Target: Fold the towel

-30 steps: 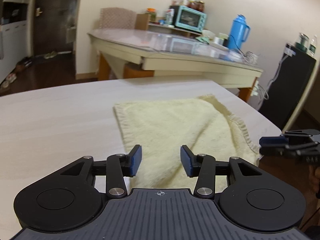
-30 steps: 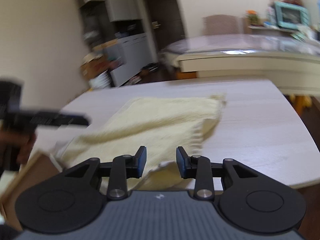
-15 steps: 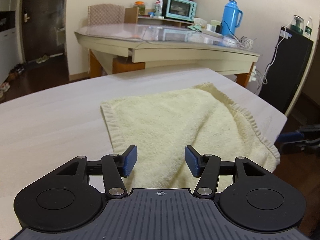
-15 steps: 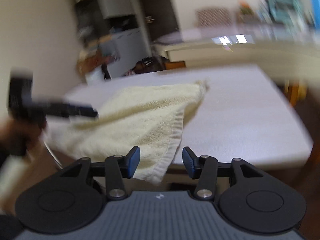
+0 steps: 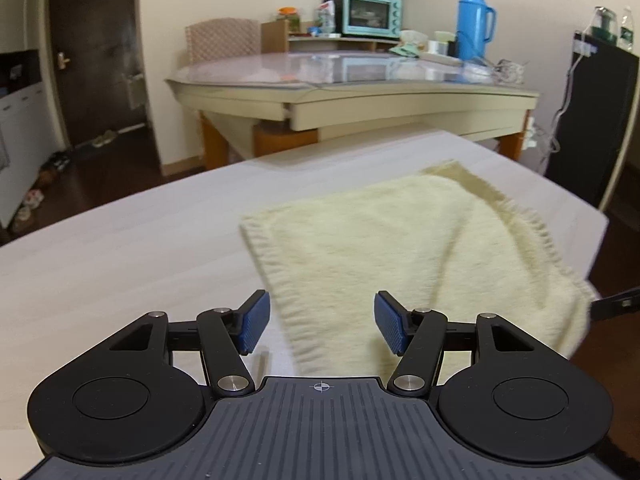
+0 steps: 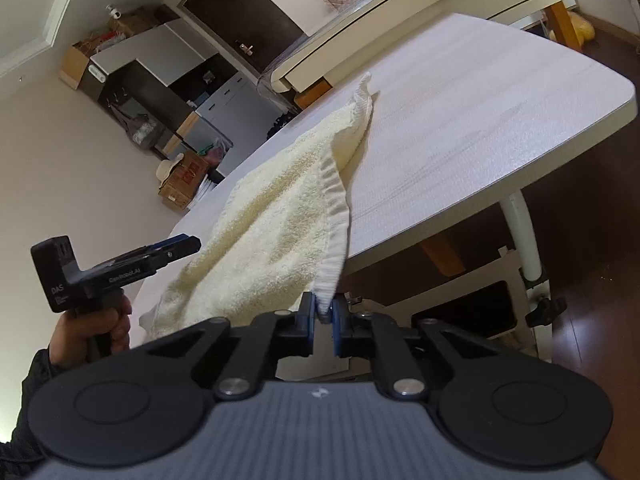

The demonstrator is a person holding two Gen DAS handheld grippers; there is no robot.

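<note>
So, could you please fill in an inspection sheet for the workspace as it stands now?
Surface: pale wood-grain table, towel on it.
Job's things: cream towel lies partly flat, near corner hanging off the edge.
Clutter: nothing seen on this table.
Grippers: right gripper shut on the towel's corner; left gripper opening, pads apart over the towel's near edge.
Cables: white cable down the black cabinet.
Surroundings: second table with teal oven and blue flask.
</note>
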